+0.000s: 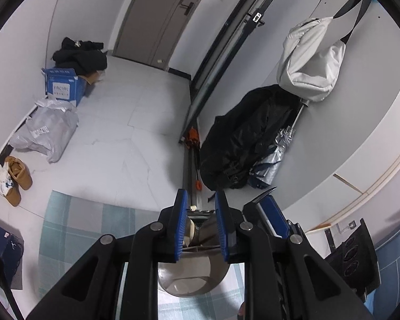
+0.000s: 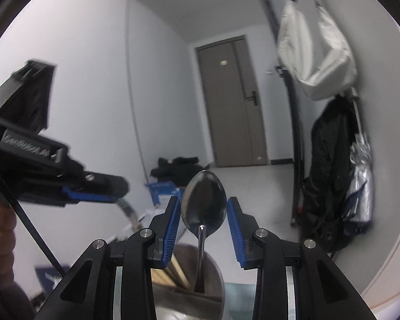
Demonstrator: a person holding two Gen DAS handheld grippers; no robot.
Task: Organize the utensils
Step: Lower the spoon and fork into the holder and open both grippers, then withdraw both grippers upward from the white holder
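**Spoon stood in steel holder between parted fingers**

At the lower centre of the right wrist view, the right gripper [image 2: 202,229] had its blue pads parted on either side of a spoon [image 2: 203,202], not touching it. The spoon stood bowl-up in a steel utensil holder [image 2: 189,280], beside wooden chopsticks [image 2: 177,269]. In the left wrist view, the left gripper [image 1: 201,226] was clamped on the holder's rim at lower centre. Farther off, a white bag [image 2: 316,61] hung at upper right, and a grey door [image 2: 233,101] stood at centre.
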